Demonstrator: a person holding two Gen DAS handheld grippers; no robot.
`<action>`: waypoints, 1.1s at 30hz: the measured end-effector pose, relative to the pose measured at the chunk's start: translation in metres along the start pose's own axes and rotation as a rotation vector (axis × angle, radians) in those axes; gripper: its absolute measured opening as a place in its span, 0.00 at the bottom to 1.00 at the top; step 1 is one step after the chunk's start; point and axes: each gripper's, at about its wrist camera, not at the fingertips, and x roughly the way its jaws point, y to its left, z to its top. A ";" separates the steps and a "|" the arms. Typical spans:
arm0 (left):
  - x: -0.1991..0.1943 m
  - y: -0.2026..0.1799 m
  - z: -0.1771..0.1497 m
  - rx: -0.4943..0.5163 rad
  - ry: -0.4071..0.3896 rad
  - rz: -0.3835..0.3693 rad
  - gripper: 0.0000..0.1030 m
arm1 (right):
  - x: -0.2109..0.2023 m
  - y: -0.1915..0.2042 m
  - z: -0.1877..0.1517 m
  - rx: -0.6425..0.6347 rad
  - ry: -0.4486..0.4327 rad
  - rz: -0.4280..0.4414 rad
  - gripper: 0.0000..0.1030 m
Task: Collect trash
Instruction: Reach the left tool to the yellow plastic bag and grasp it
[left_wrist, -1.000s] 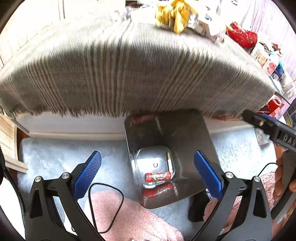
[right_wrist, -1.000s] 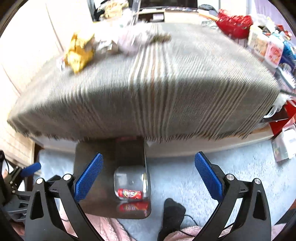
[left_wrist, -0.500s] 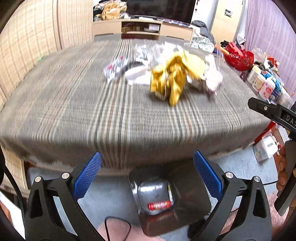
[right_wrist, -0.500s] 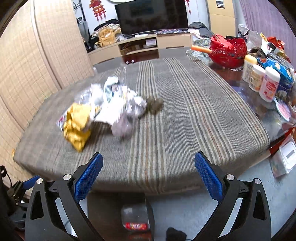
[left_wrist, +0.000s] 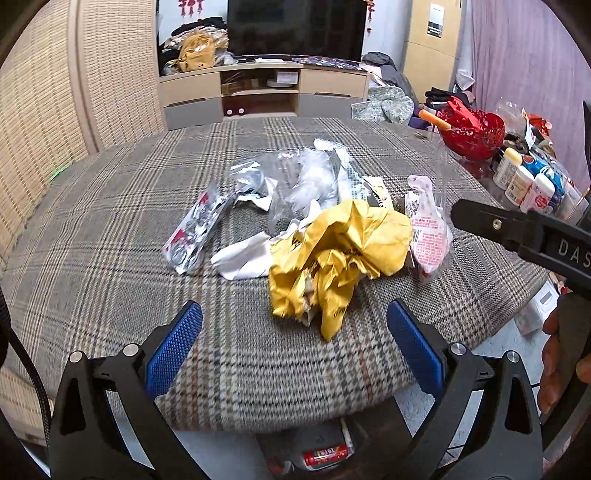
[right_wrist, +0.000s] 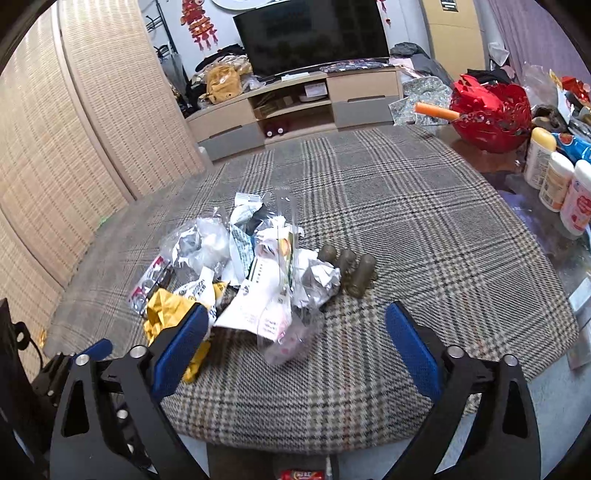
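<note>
Worktop (left_wrist: 110, 229) cloth: grey-beige plaid with dark and rust lines. Crumpled wrapper (left_wrist: 340, 251): mustard yellow. Packet (left_wrist: 192, 230), left: silver, red and white. Bowl (left_wrist: 476, 134), far right: glossy red. Claw pads (left_wrist: 173, 349): textured blue.

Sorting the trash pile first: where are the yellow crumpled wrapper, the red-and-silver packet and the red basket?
yellow crumpled wrapper (left_wrist: 343, 254), left wrist view, its crumpled middle
red-and-silver packet (left_wrist: 194, 230), left wrist view, its flat face
red basket (right_wrist: 491, 110), right wrist view, its side wall

Black left tool (left_wrist: 294, 328) with blue textured pads (left_wrist: 173, 349), silver screws.
</note>
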 end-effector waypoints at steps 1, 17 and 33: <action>0.006 -0.001 0.003 0.004 0.004 -0.004 0.92 | 0.005 0.000 0.003 0.006 0.014 0.006 0.83; 0.040 -0.006 0.005 0.013 0.044 -0.078 0.43 | 0.032 -0.015 -0.012 -0.010 0.111 -0.002 0.18; -0.007 -0.007 -0.010 0.033 -0.010 -0.090 0.18 | -0.006 -0.015 -0.016 0.000 0.089 -0.002 0.19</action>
